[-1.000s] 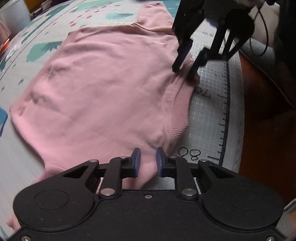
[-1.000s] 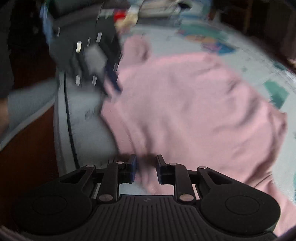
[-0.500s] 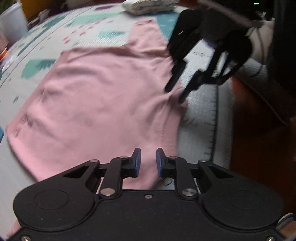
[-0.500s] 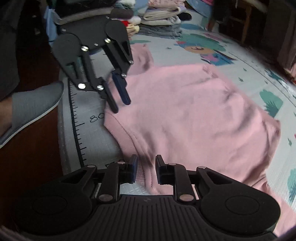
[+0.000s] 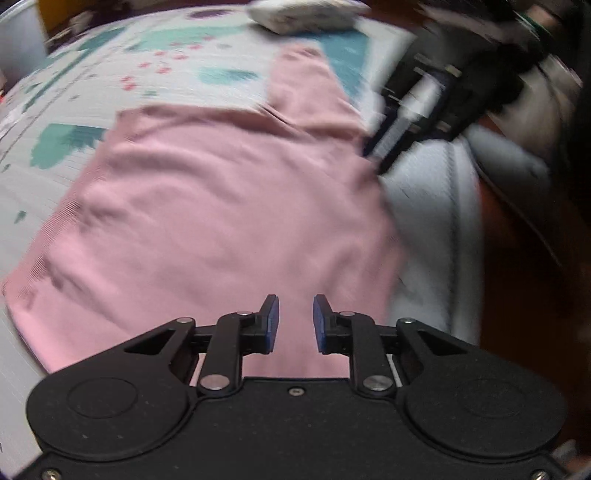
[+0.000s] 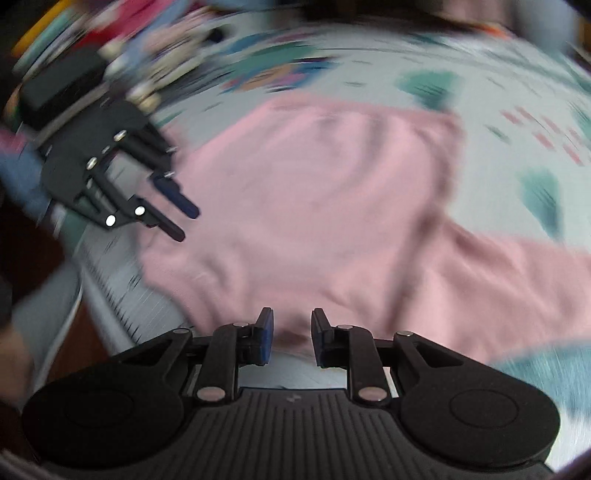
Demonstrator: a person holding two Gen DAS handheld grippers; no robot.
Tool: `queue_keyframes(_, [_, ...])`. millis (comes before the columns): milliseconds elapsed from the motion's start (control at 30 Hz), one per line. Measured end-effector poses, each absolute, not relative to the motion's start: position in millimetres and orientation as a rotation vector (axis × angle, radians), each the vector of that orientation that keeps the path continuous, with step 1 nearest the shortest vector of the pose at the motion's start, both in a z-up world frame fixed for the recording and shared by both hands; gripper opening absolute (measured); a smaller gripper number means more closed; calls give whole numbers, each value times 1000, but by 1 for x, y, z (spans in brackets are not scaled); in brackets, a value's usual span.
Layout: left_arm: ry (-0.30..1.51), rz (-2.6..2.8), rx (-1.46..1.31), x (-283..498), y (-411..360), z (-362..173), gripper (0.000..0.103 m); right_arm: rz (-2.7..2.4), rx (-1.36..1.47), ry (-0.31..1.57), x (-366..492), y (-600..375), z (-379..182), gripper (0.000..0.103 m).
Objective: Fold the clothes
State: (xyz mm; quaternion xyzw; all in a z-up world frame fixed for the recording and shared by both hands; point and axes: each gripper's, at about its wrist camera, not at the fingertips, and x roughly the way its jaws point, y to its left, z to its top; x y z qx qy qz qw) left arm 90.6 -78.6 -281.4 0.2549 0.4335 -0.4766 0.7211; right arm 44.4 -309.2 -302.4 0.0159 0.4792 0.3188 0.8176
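Left claw first: blue pads a narrow gap apart, nothing pinched between them, pink cloth showing through the gap from below. Right claw looks much the same — jaws just easing apart, a small gap, nothing caught in it, the shirt's near edge right under the tips.

Out from there, the pink shirt lies spread flat on the play mat, one short sleeve reaching away toward the far side in the left view. Its ribbed collar edge runs along the mat's ruler-marked border — seen at lower left in the right view, blurred.

From the left camera, the right claw is a dark smear at the shirt's far right edge; whether it touches the cloth I cannot tell. From the right camera, the left claw hangs over the shirt's left edge, fingers pointing down at the fabric.

A folded pale bundle sits at the mat's far end. Both views are smeared.
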Motion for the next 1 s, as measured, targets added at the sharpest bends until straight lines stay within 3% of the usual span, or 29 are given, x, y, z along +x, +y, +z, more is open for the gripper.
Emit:
queue_keyframes(67, [982, -1022, 488, 116, -91, -279, 27, 593, 195, 1079, 49, -333, -309, 26])
queue_keyframes(133, [1011, -984, 396, 141, -103, -277, 47, 508, 350, 1126, 49, -355, -317, 26])
queue_keyframes(300, [1080, -910, 210, 186, -130, -273, 47, 378, 543, 1154, 40, -375, -340, 28])
queue_keyframes(567, [1091, -786, 130, 237, -162, -280, 47, 322, 678, 1115, 34, -380, -353, 41])
queue_keyframes(1000, [1130, -626, 39, 309, -206, -282, 46, 289, 683, 1096, 46, -366, -347, 42])
